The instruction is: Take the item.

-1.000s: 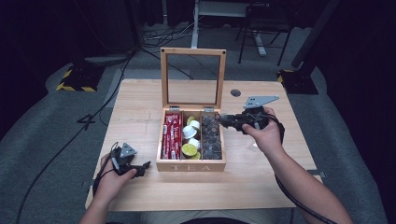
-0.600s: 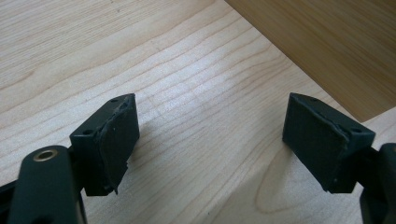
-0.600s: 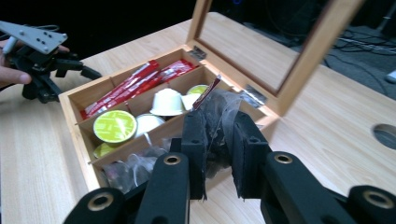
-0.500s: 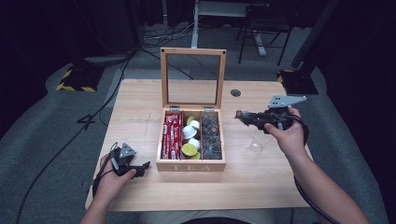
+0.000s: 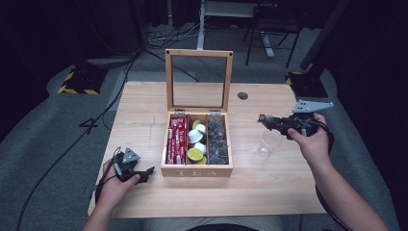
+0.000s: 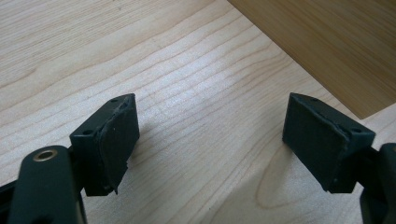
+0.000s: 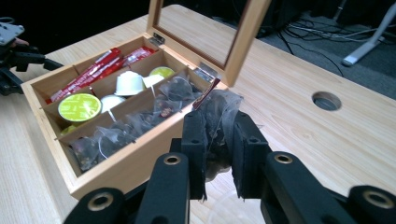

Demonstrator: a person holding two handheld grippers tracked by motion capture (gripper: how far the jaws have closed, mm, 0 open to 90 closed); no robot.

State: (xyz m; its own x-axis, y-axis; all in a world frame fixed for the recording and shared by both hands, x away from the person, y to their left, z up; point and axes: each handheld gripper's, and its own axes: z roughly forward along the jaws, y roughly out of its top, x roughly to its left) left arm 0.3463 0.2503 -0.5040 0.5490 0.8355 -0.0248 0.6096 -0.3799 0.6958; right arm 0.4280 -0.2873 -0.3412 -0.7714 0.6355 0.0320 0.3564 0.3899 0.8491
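An open wooden tea box (image 5: 197, 171) stands mid-table, lid upright. It holds red sachets (image 5: 177, 139), capsules (image 5: 196, 136) and mesh tea bags (image 5: 217, 142). My right gripper (image 5: 263, 119) is shut on one mesh tea bag (image 7: 219, 109), held in the air right of the box and just above a clear glass (image 5: 268, 143). In the right gripper view the bag bulges between the pads of my right gripper (image 7: 218, 140). My left gripper (image 5: 146, 173) rests on the table left of the box, open, with bare wood between the jaws of the left gripper (image 6: 210, 140).
The box's front corner (image 6: 327, 42) lies close ahead of the left gripper. A round cable hole (image 5: 243, 96) sits in the table behind the glass. Dark floor and cables surround the table (image 5: 144, 106).
My right gripper has carried the tea bag rightward, from over the box's right compartment to above the glass. The left gripper has stayed put.
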